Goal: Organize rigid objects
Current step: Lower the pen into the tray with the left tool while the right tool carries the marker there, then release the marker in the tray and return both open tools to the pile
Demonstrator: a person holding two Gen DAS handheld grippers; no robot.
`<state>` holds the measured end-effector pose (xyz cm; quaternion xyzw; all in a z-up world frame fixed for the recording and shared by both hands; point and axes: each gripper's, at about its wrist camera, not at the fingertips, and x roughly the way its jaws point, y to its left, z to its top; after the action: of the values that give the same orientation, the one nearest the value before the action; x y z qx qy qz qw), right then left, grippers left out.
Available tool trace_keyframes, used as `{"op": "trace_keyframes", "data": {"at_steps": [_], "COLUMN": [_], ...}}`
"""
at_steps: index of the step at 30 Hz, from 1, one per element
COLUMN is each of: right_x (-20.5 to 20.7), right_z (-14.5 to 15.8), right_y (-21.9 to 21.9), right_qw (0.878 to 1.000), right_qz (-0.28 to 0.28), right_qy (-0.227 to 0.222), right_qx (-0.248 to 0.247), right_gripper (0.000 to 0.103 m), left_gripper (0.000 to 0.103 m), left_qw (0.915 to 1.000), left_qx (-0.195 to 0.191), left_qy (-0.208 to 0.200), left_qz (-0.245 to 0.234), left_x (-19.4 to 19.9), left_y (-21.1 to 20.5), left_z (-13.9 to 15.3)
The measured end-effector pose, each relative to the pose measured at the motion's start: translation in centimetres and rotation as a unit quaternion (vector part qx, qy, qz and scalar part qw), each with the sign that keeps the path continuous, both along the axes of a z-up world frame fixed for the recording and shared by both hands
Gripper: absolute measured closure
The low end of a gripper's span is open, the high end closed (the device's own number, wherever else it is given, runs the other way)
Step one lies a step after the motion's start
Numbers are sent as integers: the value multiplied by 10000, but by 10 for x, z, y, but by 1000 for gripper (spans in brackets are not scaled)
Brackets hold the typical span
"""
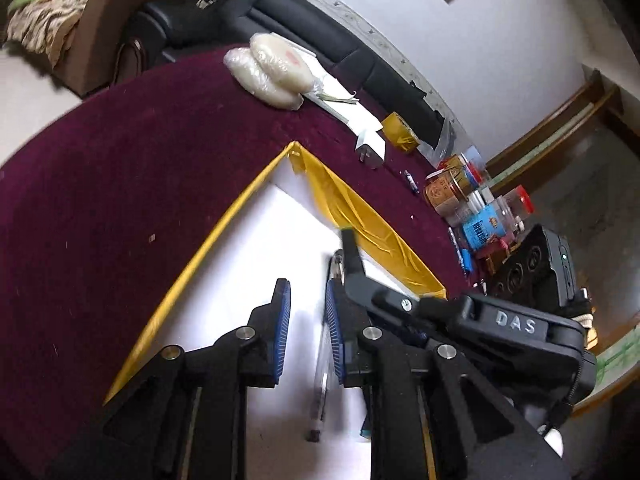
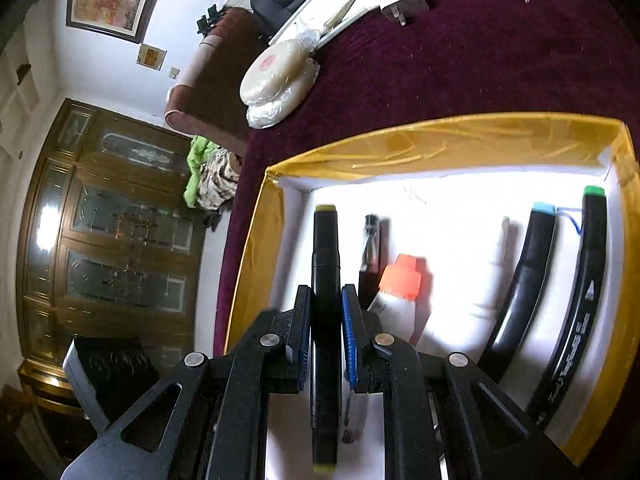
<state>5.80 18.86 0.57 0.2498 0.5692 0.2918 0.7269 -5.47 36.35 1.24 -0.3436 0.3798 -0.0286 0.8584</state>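
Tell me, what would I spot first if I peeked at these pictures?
Probably the white box with shiny yellow edges on the dark red tablecloth. Over it, the right gripper squeezes a black marker with a yellow-green tip, and an orange-capped tube lies beside it. In the left view, the left gripper hangs over the box with nothing between its blue pads.

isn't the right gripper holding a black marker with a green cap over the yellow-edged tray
Not green: in the right wrist view, the marker clamped in the right gripper has yellow-green caps. The green-capped marker lies by the wall of the tray, untouched.
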Motion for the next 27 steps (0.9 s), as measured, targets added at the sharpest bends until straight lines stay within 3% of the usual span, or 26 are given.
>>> {"op": "trace_keyframes", "data": {"at_steps": [6, 11, 14, 17, 19, 20, 22, 27], "right_x": [-3, -7, -21, -44, -59, -64, -67, -74], "right_z": [15, 47, 70, 92, 103, 104, 100, 70], "right_y": [-8, -31, -63, -113, -156, -179, -233, -349], "right_qw": [9995, 9963, 9898, 9757, 9593, 9529, 9471, 9469], "right_qz": [25, 98, 69, -158, -551, -783, -1286, -2181], "right_qy": [-286, -849, -1392, -2083, -2563, -2682, -2591, -1805], "right_qx": [-98, -49, -289, -667, -1048, -1180, -1391, -1524], "right_gripper": [87, 81, 77, 62, 32, 26, 25, 26], "left_gripper": [48, 43, 39, 37, 34, 33, 30, 28], "left_qw": [9979, 9974, 9973, 9974, 9969, 9967, 9953, 9901], "left_qx": [-520, -268, -216, -228, -270, -272, -301, -356], "left_qy": [-330, -619, -674, -677, -733, -763, -859, -1026], "left_qz": [189, 243, 171, 92, -48, -113, -317, -889], "left_x": [-13, -25, -32, -37, -39, -41, -43, -48], "left_y": [7, 4, 0, -8, -19, -24, -42, -99], "left_z": [10, 31, 41, 48, 55, 58, 68, 84]}}
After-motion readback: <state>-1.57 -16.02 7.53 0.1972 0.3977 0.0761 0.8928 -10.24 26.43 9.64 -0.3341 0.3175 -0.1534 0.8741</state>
